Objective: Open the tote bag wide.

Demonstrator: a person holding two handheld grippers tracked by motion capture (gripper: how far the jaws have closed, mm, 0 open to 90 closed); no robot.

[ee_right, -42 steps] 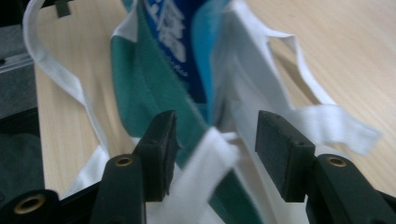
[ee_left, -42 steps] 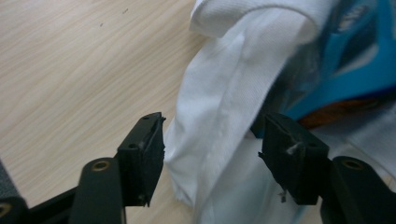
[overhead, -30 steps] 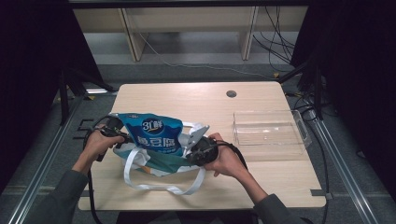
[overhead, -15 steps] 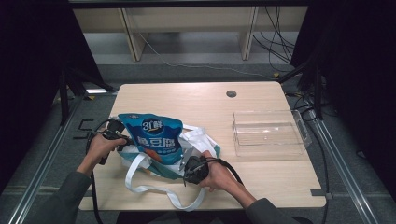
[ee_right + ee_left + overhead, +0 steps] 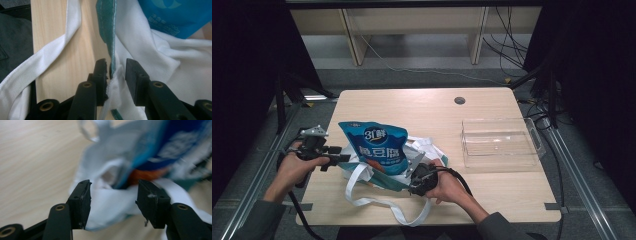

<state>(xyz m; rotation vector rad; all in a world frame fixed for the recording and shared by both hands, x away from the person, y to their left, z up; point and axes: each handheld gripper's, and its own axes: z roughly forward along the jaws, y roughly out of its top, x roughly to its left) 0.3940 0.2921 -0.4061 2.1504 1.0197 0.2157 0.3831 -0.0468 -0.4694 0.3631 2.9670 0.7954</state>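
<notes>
Nearest the person, the right tool (image 5: 412, 176) sits at the near rim of the tote bag (image 5: 387, 180) on the counter (image 5: 492, 200). In the right gripper view its jaws have just been opening and stand narrowly apart, with the teal-edged rim of the bag (image 5: 111, 60) running between them; the cloth brushes the left pad, and the grip looks as if it is letting go rather than clamping. To do this step well, I judge that the right tool should either release cleanly or re-bite the rim deeper, since a half-grip lets the cloth slide.

Farther left, the left tool (image 5: 343, 159) is off the bag's left edge, just beside it. Its jaws have just been opening and stand fairly wide with nothing pressed between them; white cloth (image 5: 110, 202) lies beyond them. It should come squarely at the rim before closing.

The blue pouch (image 5: 379, 147) stands in the bag, its upper part sticking out. The white handles (image 5: 382, 204) trail toward the counter's near edge. The clear tray (image 5: 499, 142) lies well apart to the right.

How deep the pouch sits is hidden by the cloth, and the left gripper view is blurred, so layers there are hard to tell apart.
</notes>
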